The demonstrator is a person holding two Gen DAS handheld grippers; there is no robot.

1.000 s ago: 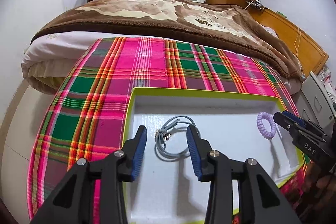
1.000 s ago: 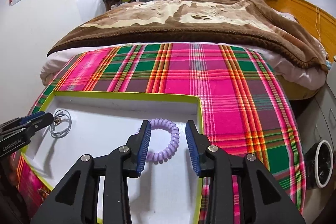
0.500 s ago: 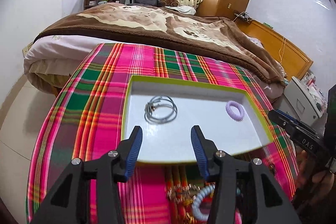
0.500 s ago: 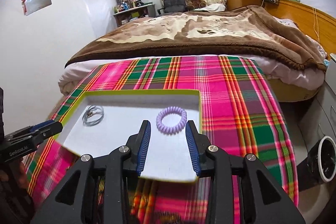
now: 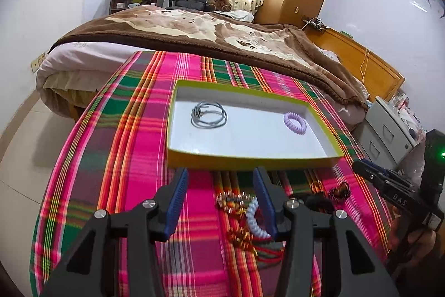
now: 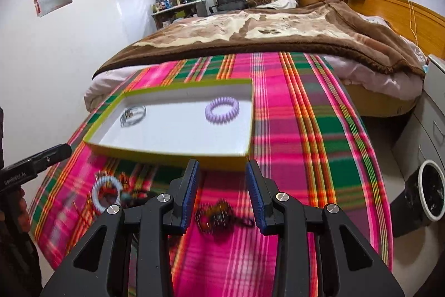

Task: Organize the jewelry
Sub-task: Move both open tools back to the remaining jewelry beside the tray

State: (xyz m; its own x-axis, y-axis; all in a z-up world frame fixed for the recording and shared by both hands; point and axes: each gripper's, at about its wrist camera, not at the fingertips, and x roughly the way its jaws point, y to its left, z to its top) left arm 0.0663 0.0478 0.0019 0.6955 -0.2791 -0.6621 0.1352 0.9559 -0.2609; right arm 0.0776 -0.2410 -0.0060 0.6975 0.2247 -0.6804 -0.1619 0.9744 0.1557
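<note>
Jaws of both the left gripper [image 5: 219,202] and right gripper [image 6: 222,194] stand apart, empty, poised over loose jewelry [image 5: 242,216] at the surface's near edge; the tray [image 5: 250,159] behind already holds two pieces.

Two hand-held grippers tilt downward side by side: the left gripper [image 5: 219,196] with its blue-padded jaws spread wide and empty, the right gripper [image 6: 222,192] with jaws parted, gripping nothing. A hand [image 5: 411,244] wraps the right gripper's handle.
</note>
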